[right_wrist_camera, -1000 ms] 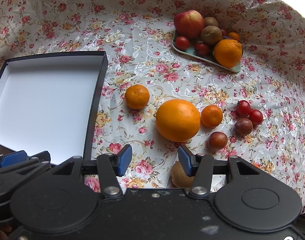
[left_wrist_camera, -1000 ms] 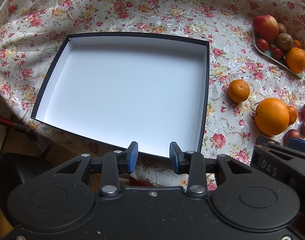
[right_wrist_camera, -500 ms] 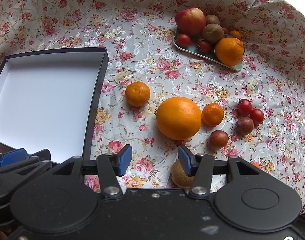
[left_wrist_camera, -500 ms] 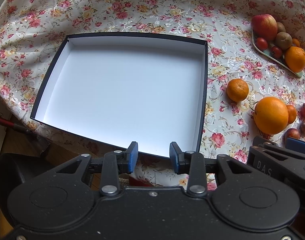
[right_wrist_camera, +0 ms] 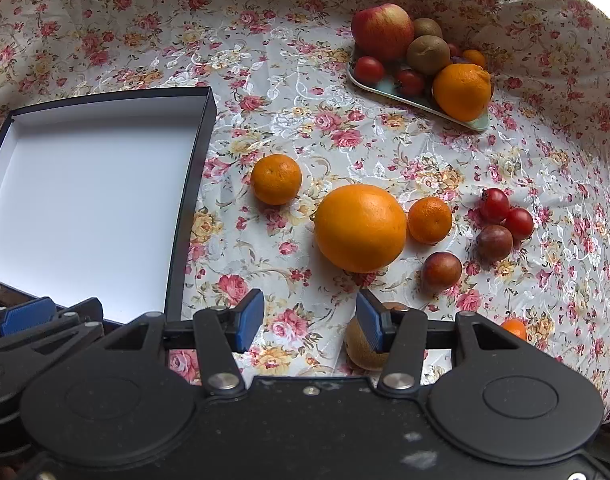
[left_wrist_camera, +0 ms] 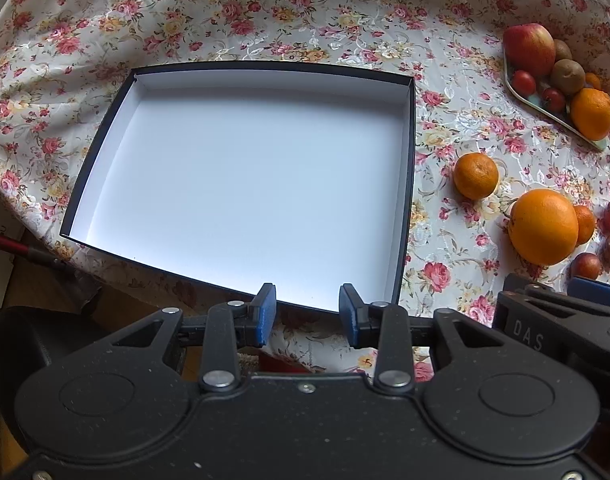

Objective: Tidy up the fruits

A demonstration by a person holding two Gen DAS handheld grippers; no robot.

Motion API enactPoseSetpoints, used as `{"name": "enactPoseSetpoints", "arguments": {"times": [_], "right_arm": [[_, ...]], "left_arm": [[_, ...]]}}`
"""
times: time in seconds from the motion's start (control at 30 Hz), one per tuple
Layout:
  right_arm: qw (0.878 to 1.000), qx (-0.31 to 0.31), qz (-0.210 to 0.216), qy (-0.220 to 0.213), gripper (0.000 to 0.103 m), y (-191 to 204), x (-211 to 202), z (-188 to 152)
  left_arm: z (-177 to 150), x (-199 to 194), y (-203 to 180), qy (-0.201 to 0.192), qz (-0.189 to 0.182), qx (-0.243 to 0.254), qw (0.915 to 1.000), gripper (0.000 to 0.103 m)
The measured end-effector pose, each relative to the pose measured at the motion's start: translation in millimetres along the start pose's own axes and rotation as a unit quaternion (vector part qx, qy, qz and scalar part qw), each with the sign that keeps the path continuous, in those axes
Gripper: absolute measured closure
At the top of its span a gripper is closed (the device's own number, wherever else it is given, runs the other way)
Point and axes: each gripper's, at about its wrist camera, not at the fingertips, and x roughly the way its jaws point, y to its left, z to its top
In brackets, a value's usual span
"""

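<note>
Black gripper bodies — blue pads, silver screws.

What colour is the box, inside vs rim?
The box is white inside with a black rim and outer walls; clearest in the left wrist view.

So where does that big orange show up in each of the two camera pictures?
Left wrist view: the big orange sits at the right edge, on the floral cloth, right of the box.
Right wrist view: the big orange lies near the centre, just ahead of the open jaws.
Shared landmark: the black-rimmed white box, and the smaller mandarin between box and orange.
</note>
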Motion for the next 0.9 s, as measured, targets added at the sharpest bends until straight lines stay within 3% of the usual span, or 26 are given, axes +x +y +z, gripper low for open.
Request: {"name": "enactPoseSetpoints", "arguments": {"times": [0.5,0.9], "right_arm": [[1.000,0.020,0.001,0.017,0.051,-18,5,-1],[0.996,0.081,-0.012,0.023,0.051,-75,5,-9]], "left_arm": [[-1,-2,-12,0.003,-0.006,0.015,0.9999,0.058],[-6,-8,-56,-0.001,-0.037,0.056,0.9977,0.058]]}}
